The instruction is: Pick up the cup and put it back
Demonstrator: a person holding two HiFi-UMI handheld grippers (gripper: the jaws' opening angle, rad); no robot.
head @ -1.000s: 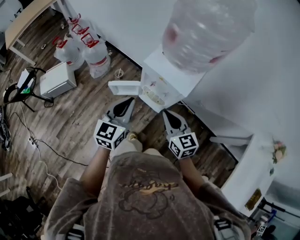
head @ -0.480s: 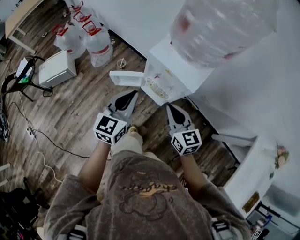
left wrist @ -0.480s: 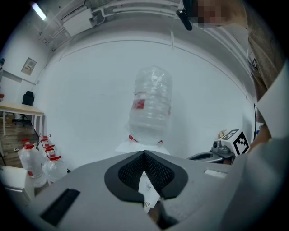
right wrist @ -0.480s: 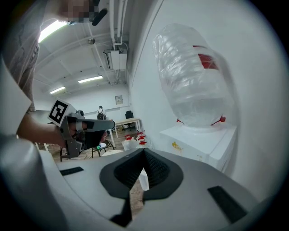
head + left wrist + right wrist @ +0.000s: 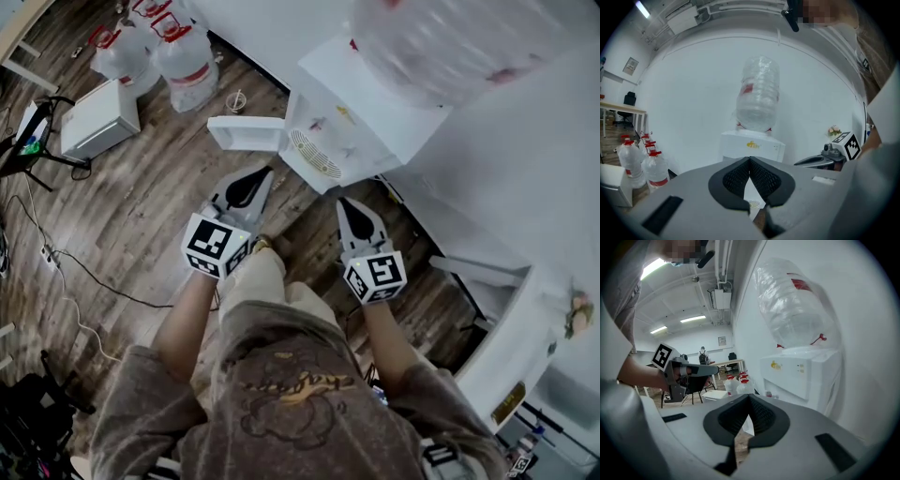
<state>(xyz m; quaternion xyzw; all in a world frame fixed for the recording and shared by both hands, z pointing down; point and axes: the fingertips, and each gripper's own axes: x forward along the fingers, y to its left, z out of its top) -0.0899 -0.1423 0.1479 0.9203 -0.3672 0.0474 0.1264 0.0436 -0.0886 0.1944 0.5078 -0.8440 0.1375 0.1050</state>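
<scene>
Open room: brown wooden plank floor (image 5: 141,206) between grippers and white water dispenser (image 5: 352,131); white flap (image 5: 246,133) at its left.
Left gripper (image 5: 255,178): pressed together, empty.
Right gripper (image 5: 345,202): pressed together, empty.
Containers: large clear plastic bottle (image 5: 450,47) atop dispenser; red-capped clear water jugs (image 5: 187,66) by wall.
Cup: not made out anywhere.
Gripper views only: ceiling strip lights (image 5: 692,319).

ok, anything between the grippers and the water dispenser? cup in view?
Nothing visible in the way: left gripper and right gripper, both shut and empty, face the water dispenser over wood floor. A white panel juts from it ahead of the left one. No cup shows.
</scene>
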